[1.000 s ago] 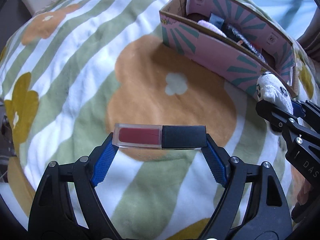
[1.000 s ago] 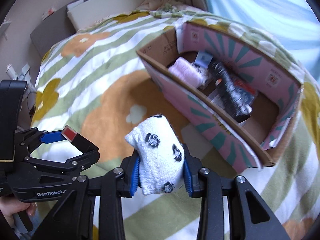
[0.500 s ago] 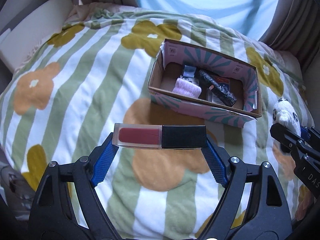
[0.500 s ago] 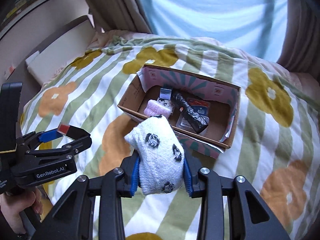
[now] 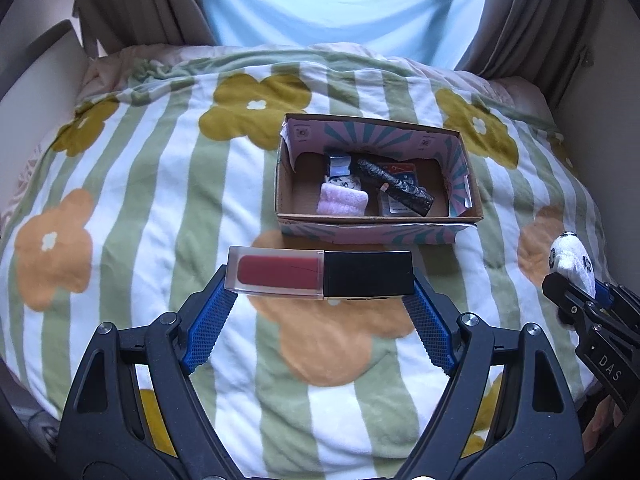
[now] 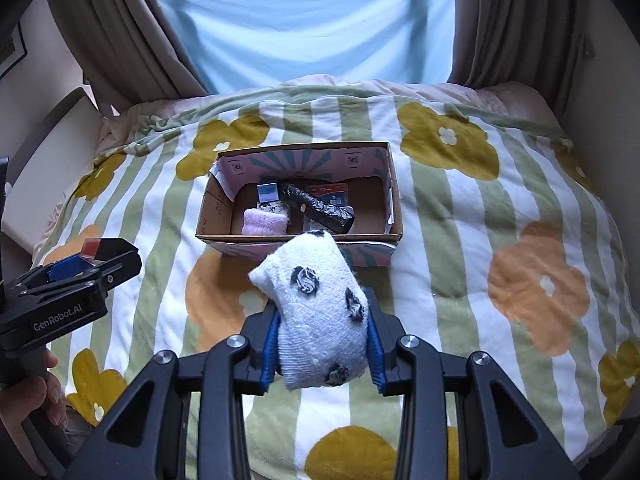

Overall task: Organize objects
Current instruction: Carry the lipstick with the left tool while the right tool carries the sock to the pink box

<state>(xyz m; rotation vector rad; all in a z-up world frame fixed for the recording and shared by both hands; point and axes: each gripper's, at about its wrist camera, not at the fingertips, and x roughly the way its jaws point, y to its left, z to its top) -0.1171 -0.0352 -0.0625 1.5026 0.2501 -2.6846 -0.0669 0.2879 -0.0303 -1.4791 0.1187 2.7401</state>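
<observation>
My left gripper [image 5: 320,280] is shut on a red lip gloss tube with a black cap [image 5: 320,274], held crosswise above the blanket, in front of the box. My right gripper [image 6: 322,344] is shut on a white rolled sock with black spots [image 6: 320,312]. It also shows at the right in the left wrist view [image 5: 572,260]. An open cardboard box with a pink and teal lining [image 5: 460,152] [image 6: 218,208] sits on the bed ahead of both grippers. It holds a pink roll [image 5: 342,204], a black wrapped tube [image 5: 394,188] and small packets.
The bed is covered by a striped blanket with flower shapes [image 5: 160,200]. Curtains [image 6: 120,28] and a light blue window blind [image 6: 312,20] stand behind it. A pale headboard or panel [image 5: 36,76] is at the left. My hand [image 6: 40,392] holds the left gripper.
Both grippers have risen and pulled back from the box, each still holding its object. The box now looks smaller and farther, its inside seen from above.
</observation>
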